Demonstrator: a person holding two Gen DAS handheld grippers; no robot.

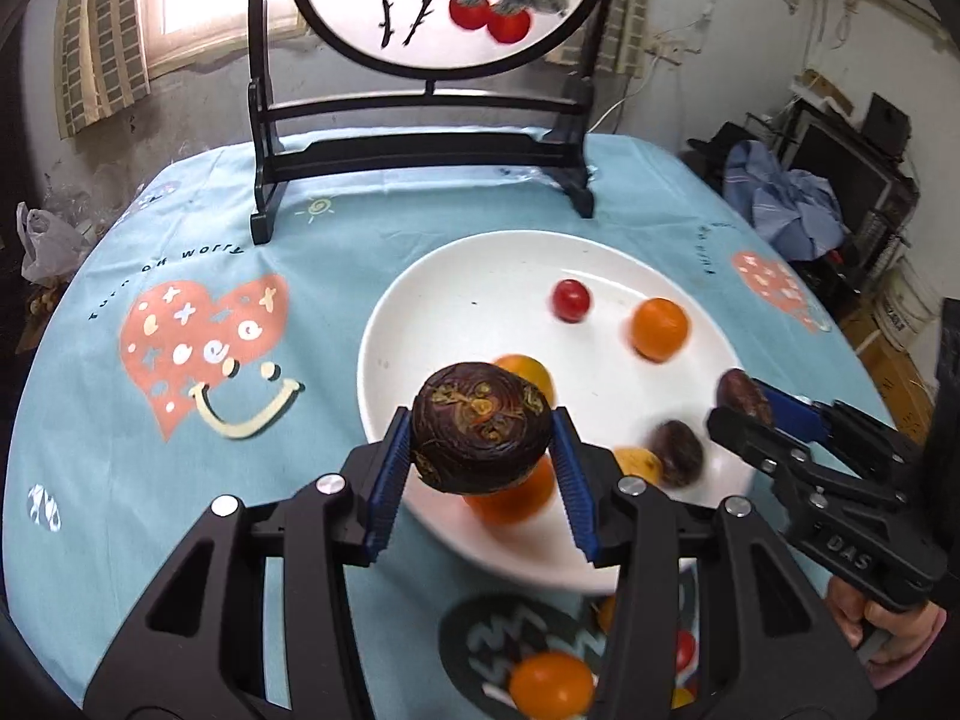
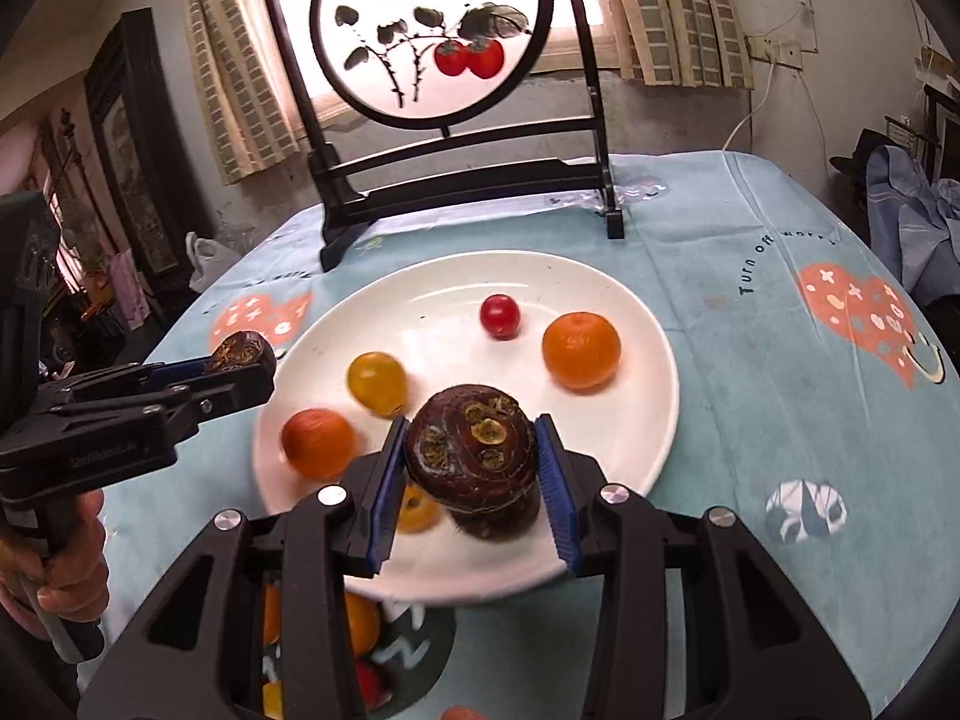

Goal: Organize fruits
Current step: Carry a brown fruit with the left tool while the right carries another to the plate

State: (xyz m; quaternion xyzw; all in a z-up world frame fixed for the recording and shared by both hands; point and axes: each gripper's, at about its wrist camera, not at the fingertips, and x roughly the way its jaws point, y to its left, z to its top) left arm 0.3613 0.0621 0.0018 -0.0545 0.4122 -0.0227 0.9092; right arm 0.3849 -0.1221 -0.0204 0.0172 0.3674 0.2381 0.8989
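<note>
My left gripper (image 1: 482,438) is shut on a dark brown water chestnut (image 1: 480,429) and holds it over the near rim of the white plate (image 1: 456,294). My right gripper (image 2: 474,456) is shut on a second water chestnut (image 2: 471,450) over the plate's (image 2: 630,450) near part. Each gripper shows in the other's view: the right (image 1: 744,405), the left (image 2: 240,357). On the plate lie a red cherry tomato (image 2: 499,316), an orange tangerine (image 2: 581,350), a yellow tomato (image 2: 377,381), another orange fruit (image 2: 318,441), a small yellow fruit (image 2: 415,508) and another water chestnut (image 1: 678,450).
A black wooden stand with a round persimmon painting (image 2: 432,36) stands at the back of the table. The table has a blue printed cloth (image 1: 198,324). More small orange and red fruits (image 1: 549,684) lie on the cloth near me, below the plate. Clutter lies right of the table (image 1: 780,198).
</note>
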